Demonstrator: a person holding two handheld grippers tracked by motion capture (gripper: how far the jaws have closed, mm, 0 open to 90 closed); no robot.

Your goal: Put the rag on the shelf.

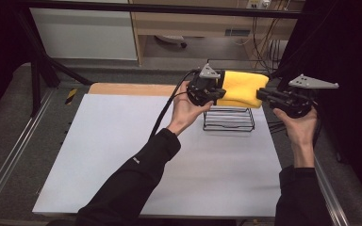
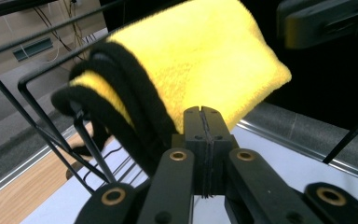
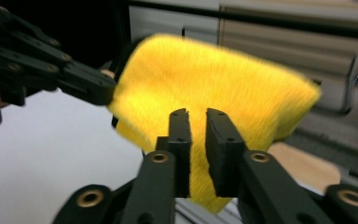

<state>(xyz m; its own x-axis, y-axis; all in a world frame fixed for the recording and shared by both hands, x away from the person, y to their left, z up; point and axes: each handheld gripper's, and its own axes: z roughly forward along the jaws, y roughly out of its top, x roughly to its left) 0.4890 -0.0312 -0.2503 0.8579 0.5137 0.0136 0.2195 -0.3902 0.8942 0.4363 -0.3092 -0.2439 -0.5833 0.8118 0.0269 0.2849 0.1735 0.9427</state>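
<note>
A folded yellow towel (image 1: 242,87) with black edging hangs in the air above a black wire rack (image 1: 228,126) at the table's far right. My left gripper (image 1: 221,93) is at the towel's left end. In the left gripper view its jaws (image 2: 203,114) are pressed flat together, their tips against the towel's (image 2: 205,56) lower edge beside the black hem. My right gripper (image 1: 262,92) meets the towel's right end. In the right gripper view a narrow gap shows between the jaws of my right gripper (image 3: 198,116), and yellow towel (image 3: 214,79) fills it.
The rack's thin wires (image 2: 42,126) rise close to the left of my left gripper. A white table top (image 1: 122,155) spreads to the left and front, with a wooden strip (image 1: 122,88) along its far edge. Metal rails and dark curtains flank the table.
</note>
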